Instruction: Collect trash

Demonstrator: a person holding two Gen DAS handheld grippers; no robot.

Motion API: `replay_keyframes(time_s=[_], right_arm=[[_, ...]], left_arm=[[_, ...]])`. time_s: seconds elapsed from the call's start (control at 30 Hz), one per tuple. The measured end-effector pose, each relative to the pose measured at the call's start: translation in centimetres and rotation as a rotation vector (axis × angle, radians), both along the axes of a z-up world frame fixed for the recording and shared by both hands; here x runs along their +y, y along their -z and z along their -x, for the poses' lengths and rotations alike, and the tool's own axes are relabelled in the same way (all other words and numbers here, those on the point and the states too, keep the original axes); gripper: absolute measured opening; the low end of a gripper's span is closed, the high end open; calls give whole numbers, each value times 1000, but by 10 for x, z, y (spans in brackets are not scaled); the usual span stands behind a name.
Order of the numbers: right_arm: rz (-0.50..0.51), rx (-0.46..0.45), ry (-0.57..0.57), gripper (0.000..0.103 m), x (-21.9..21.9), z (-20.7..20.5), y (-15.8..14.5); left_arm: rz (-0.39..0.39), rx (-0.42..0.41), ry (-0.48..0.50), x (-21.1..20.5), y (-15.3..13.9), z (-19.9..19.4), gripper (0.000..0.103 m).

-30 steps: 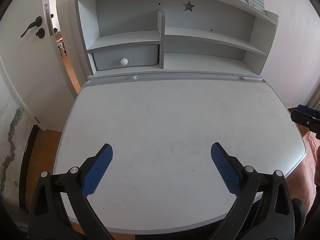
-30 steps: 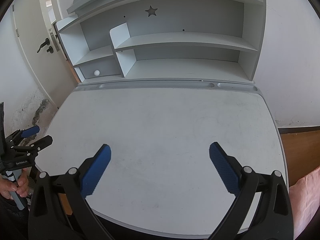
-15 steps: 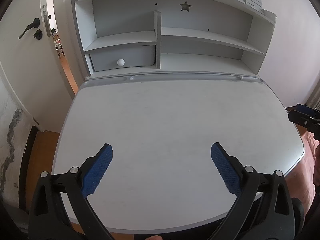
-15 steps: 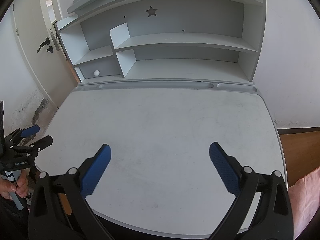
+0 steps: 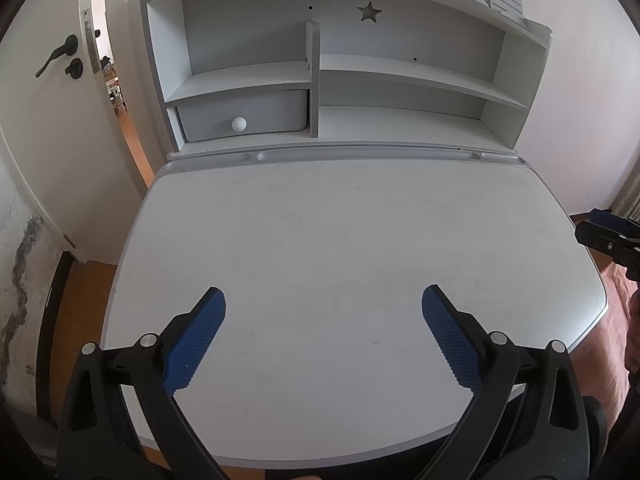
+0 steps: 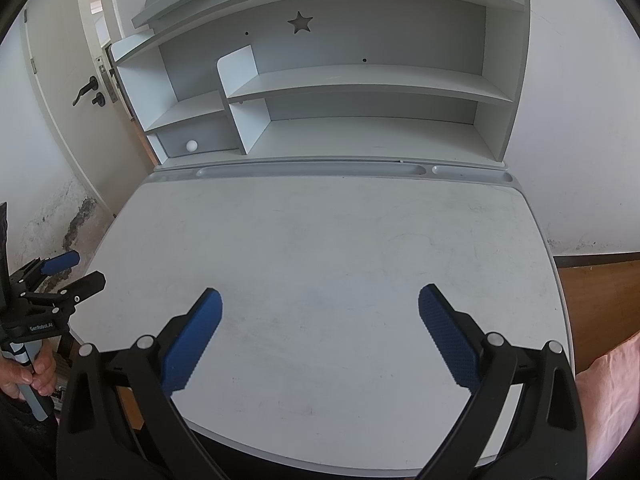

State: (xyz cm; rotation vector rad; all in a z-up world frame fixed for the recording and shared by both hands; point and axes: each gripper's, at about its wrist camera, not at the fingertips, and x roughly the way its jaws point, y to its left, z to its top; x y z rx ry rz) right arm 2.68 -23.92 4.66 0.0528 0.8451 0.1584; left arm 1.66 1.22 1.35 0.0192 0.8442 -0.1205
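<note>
Left gripper and right gripper: jaws wide apart over the white desk. Only the right view shows the person's left hand. Left view has shifted slightly nearer the shelf unit.

Black tongs, textured blue pads

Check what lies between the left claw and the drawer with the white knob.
Only bare desk top and the pen groove, before the drawer; left claw view.

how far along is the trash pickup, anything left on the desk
No trash shows on the desk top or its shelves, and no bin is in view. The left gripper and right gripper hover open and hold nothing. Whether pickup is done or not started, these views cannot tell.
</note>
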Motion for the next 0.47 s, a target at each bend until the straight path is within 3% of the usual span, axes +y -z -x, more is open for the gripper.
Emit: replay_keyframes(time_s=[0.47], right_arm=[[0,2,4,95,-1,0,1]], left_arm=[[5,-1,1,1,-2,-1,96]])
